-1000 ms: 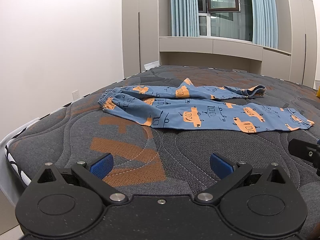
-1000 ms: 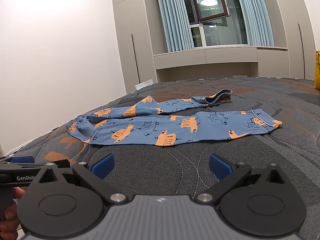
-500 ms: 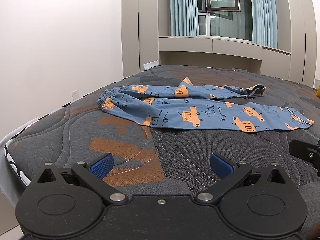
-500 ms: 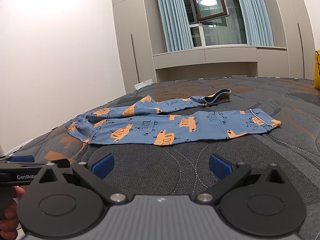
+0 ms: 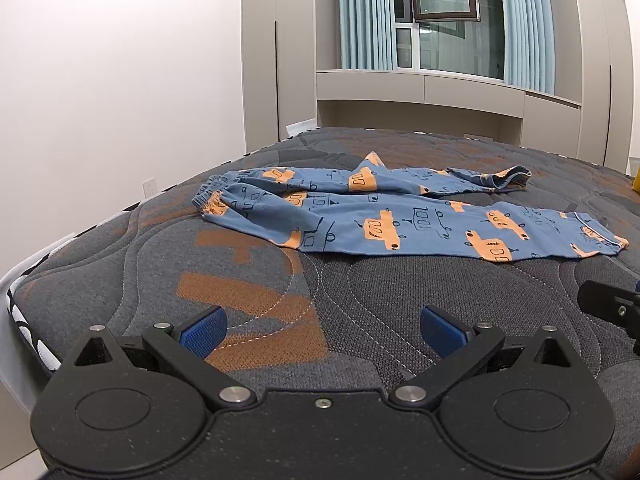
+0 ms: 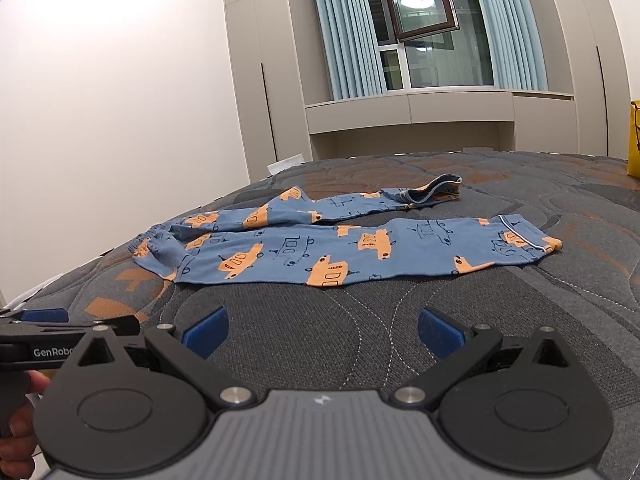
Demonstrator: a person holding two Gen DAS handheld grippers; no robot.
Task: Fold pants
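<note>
Blue pants with orange cars [image 5: 384,220] lie spread on the grey quilted mattress [image 5: 360,304], waistband at the left, both legs running right. The far leg's cuff is turned up. They also show in the right wrist view [image 6: 340,252]. My left gripper [image 5: 322,330] is open and empty, low over the mattress, short of the pants. My right gripper [image 6: 322,330] is open and empty, also short of the pants. The left gripper's body shows at the right view's left edge [image 6: 48,350].
The mattress's left edge [image 5: 24,280] drops off beside a white wall. Wardrobes, a window with blue curtains [image 6: 344,28] and a low shelf stand behind the bed. A yellow object [image 6: 634,140] sits at the far right.
Both grippers have drifted slightly and tilted a little. The pants lie unchanged and both grippers stay open.
</note>
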